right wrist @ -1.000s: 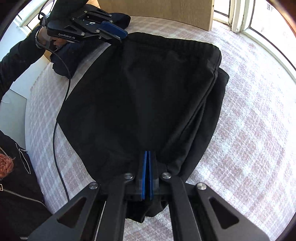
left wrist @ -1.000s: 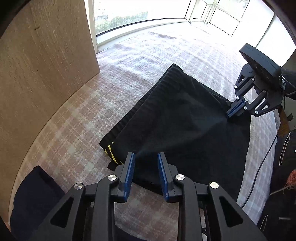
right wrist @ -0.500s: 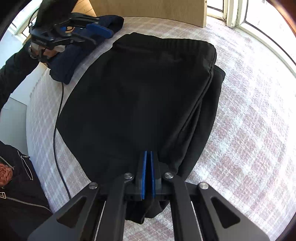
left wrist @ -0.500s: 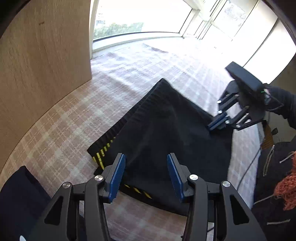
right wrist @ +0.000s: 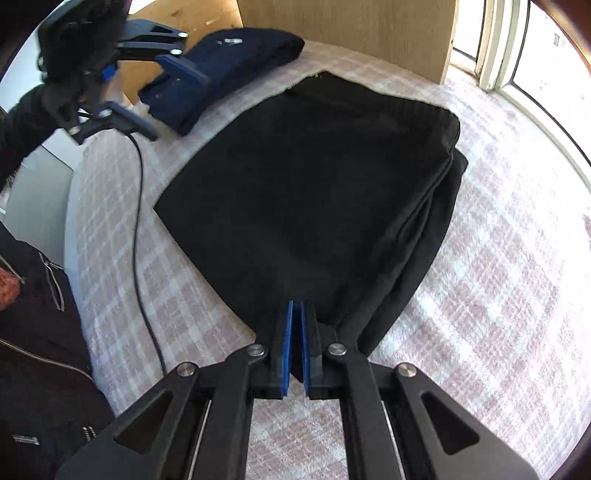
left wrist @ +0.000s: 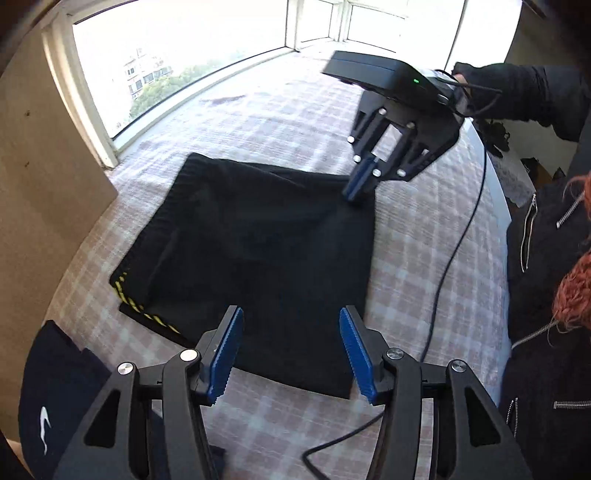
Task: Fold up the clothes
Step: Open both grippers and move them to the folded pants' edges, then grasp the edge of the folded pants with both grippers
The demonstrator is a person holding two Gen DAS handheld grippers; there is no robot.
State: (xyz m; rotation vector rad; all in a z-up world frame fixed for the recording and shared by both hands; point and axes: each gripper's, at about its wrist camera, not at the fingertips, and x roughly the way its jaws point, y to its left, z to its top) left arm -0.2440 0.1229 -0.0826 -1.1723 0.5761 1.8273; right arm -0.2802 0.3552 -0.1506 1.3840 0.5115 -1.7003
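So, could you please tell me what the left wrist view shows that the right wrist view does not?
Only the left wrist view shows the yellow stripes at the black garment's edge and the open left gripper's pads head-on. Only the right wrist view shows the right gripper shut on the garment's near edge and the whole folded navy garment by the wooden panel. Both show the black garment, the checked cover and the cable.
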